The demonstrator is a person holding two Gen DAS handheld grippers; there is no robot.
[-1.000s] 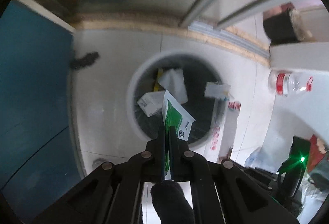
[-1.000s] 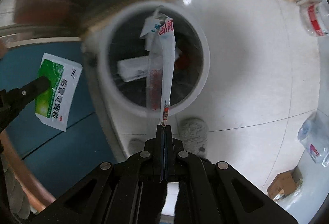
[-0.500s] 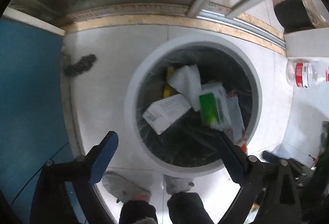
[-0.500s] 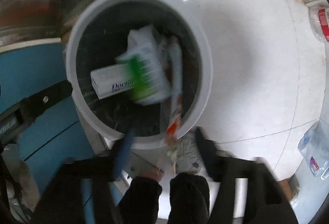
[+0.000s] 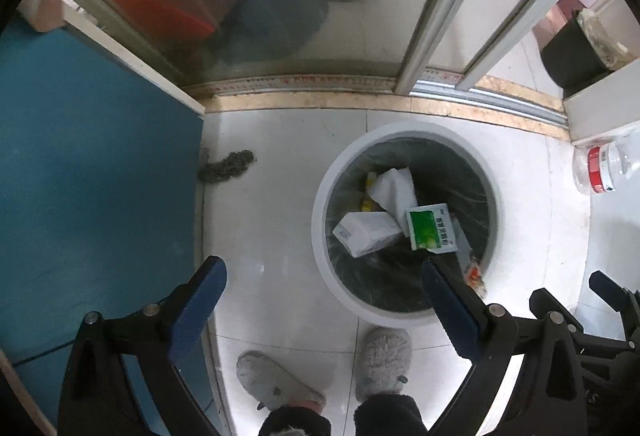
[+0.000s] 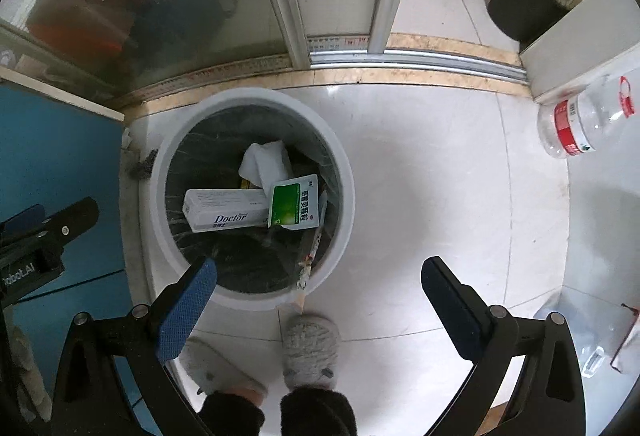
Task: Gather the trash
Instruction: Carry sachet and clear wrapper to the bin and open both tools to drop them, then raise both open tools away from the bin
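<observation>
So, both grippers gaping, empty; left gripper (image 5: 322, 288) and right gripper (image 6: 318, 286) above round white bin (image 6: 344, 195); clear plastic bottle (image 6: 580, 123) lies rightward, nearer right gripper, long axis diagonal.

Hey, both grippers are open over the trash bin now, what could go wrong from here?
1. The long thin wrapper leans against the wall of the white bin, its end at the rim; it might tip out onto the floor.
2. The person's slippers stand right at the bin's base, so a step could knock it.
3. A clear bottle stays outside the bin; reaching for it with the open right gripper may roll it away.
</observation>
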